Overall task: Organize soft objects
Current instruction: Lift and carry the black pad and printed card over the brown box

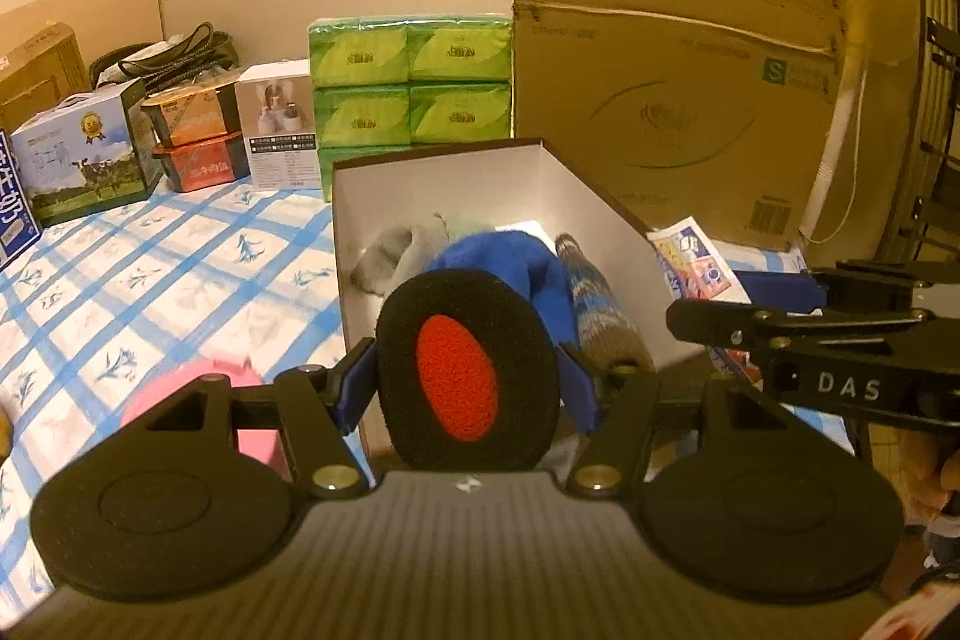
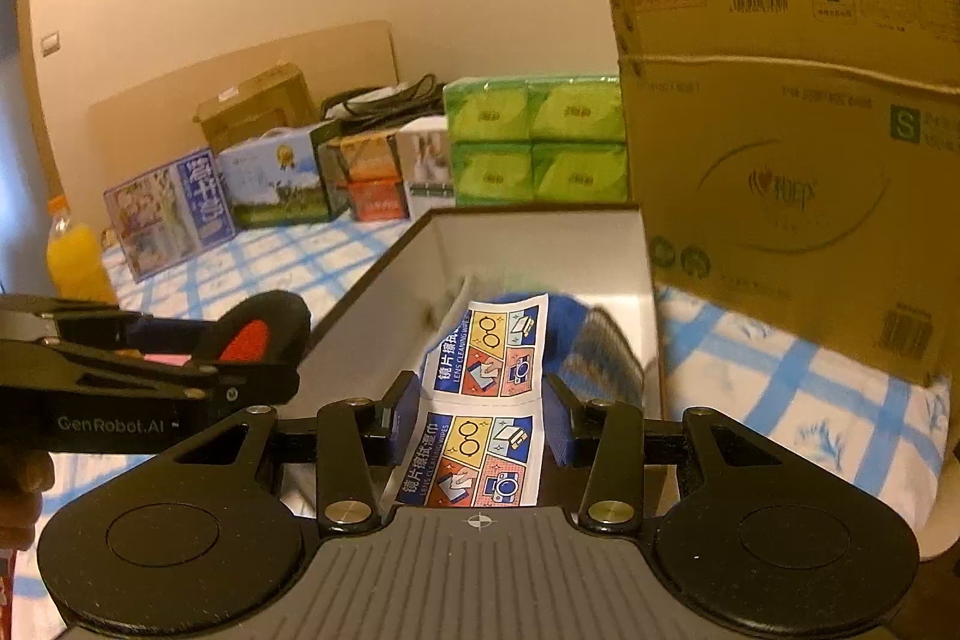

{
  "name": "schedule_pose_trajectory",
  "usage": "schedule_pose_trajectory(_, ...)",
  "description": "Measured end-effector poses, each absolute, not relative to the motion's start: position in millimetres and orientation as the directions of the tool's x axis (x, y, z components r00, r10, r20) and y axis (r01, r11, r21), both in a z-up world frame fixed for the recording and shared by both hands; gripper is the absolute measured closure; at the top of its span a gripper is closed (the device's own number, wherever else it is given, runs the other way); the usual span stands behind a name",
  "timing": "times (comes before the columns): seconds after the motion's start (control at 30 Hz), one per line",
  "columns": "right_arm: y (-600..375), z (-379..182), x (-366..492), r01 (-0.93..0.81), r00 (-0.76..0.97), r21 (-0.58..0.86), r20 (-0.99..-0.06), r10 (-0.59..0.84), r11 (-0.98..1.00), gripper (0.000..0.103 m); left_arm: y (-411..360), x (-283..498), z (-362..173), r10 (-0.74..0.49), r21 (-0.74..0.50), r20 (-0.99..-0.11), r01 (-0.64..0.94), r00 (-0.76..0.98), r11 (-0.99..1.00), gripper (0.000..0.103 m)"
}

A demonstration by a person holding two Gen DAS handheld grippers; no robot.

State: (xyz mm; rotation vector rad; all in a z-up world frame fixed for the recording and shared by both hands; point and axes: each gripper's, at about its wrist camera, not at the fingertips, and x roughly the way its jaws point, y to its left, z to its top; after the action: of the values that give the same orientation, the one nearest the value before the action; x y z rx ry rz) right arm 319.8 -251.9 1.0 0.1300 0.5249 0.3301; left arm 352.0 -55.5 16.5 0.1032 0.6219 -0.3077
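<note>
My left gripper (image 1: 465, 376) is shut on a black round pad with a red middle (image 1: 459, 376), held at the near edge of a white open box (image 1: 480, 172). Inside the box lie a blue cloth (image 1: 516, 262), a grey sock (image 1: 390, 256) and a striped knitted sock (image 1: 600, 310). My right gripper (image 2: 477, 418) is shut on a strip of lens-wipe packets (image 2: 480, 400), held over the box (image 2: 540, 244). The left gripper and its pad (image 2: 252, 334) show at the left of the right wrist view. The right gripper (image 1: 750, 304) shows at the right of the left wrist view.
A blue-checked cloth (image 1: 150, 268) covers the table. A pink object (image 1: 198, 400) lies left of the box. Green tissue packs (image 1: 408, 88), a tall cardboard box (image 1: 678, 70) and several cartons (image 1: 84, 154) stand behind. An orange drink bottle (image 2: 72, 256) stands far left.
</note>
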Motion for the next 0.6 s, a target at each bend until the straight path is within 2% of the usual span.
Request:
schedule_pose_trajectory(0.27, -264, 15, 368, -0.257, 0.818, 0.246, -0.460, 0.345, 0.935, 0.059, -61, 395, 23, -0.254, 0.008, -0.608, 0.326, 0.752, 0.945, 0.042)
schedule_pose_trajectory(0.6, -270, 3, 422, -0.243, 0.796, 0.228, -0.509, 0.329, 0.943, 0.059, -75, 447, 15, -0.221, 0.067, -0.640, 0.340, 0.736, 0.938, 0.042)
